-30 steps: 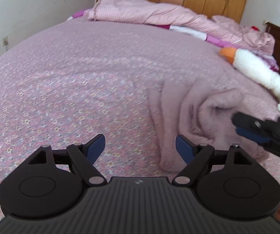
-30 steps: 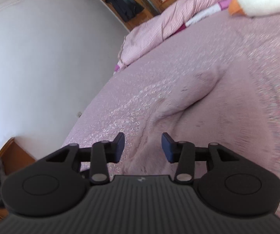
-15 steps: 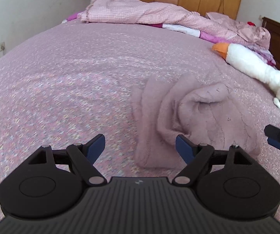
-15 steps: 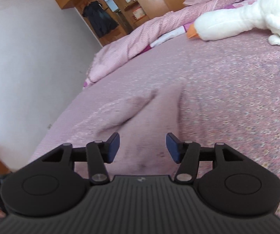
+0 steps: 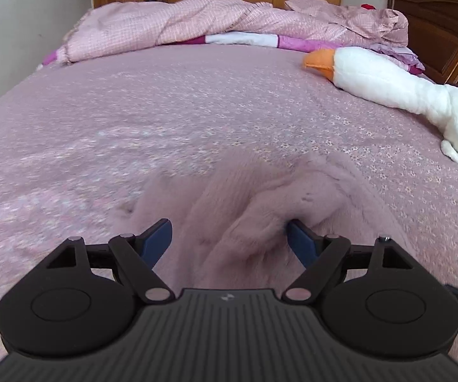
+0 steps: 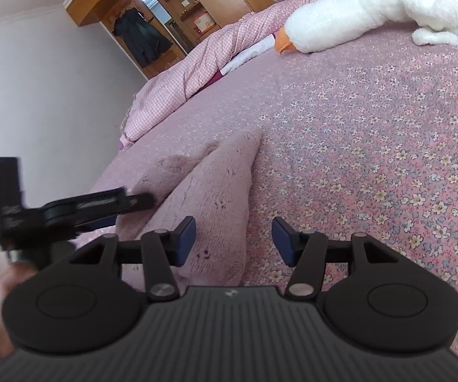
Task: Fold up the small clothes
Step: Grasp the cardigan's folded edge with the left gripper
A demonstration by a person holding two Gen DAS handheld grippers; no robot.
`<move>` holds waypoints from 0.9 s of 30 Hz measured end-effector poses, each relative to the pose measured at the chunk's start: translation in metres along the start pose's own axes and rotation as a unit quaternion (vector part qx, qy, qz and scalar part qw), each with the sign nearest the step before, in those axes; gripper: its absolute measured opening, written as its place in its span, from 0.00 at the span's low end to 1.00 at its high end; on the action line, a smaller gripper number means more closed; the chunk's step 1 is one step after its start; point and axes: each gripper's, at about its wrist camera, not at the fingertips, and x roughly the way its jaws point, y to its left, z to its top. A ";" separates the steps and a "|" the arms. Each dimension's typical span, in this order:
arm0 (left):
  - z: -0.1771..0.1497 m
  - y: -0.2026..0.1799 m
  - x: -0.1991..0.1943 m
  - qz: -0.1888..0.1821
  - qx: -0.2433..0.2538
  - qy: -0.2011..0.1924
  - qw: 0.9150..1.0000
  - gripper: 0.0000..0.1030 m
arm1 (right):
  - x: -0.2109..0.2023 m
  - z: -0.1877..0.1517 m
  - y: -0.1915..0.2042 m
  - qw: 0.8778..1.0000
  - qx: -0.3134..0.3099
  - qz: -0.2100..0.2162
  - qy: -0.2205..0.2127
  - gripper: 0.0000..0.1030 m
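A small fuzzy pink garment (image 5: 261,203) lies bunched on the flowered pink bedspread (image 5: 133,121). My left gripper (image 5: 229,240) hovers low over its near edge, open, with folds of the cloth between the blue pads but not pinched. In the right wrist view the same garment (image 6: 216,191) runs away from me as a long ridge. My right gripper (image 6: 233,238) is open over its near right corner, left pad above the cloth, right pad above the bedspread (image 6: 372,159). The left gripper (image 6: 79,207) shows blurred at the left, over the garment.
A white plush goose (image 5: 397,86) with an orange beak lies on the right side of the bed, also the goose (image 6: 372,9) far right. A rumpled pink checked quilt (image 5: 213,22) is heaped at the far end. Wooden wardrobes and a dark headboard (image 5: 442,31) stand beyond.
My left gripper moved forward and down until the garment sits between its open fingers. My right gripper swung right and closer to the garment's corner. Both stayed open.
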 end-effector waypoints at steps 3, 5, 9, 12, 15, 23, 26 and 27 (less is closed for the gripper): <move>0.003 -0.009 0.016 -0.007 0.016 -0.015 1.000 0.79 | 0.005 0.002 -0.003 1.000 0.006 0.004 -0.004 0.55; -0.001 -0.014 0.021 -0.003 0.038 -0.027 0.999 0.58 | 0.009 0.003 -0.005 1.000 0.012 0.004 -0.007 0.55; -0.003 -0.008 0.025 0.006 0.033 -0.028 0.999 0.16 | 0.022 0.006 -0.010 1.000 0.028 0.012 -0.005 0.55; 0.004 0.015 0.003 0.005 -0.010 -0.059 0.998 0.13 | 0.028 0.007 -0.004 0.999 0.022 0.039 0.010 0.55; 0.014 0.041 0.000 0.012 -0.045 -0.055 0.997 0.14 | 0.033 0.003 0.013 0.996 -0.011 0.084 0.034 0.54; 0.004 0.060 0.039 0.048 -0.033 0.000 0.998 0.27 | 0.036 -0.012 0.054 0.992 -0.097 0.079 0.035 0.55; 0.002 0.064 0.031 0.039 -0.045 0.003 0.998 0.44 | 0.035 -0.009 0.048 0.993 -0.083 0.079 0.037 0.55; 0.001 0.066 0.024 0.027 -0.055 0.006 0.998 0.50 | 0.032 -0.008 0.044 0.993 -0.075 0.077 0.037 0.55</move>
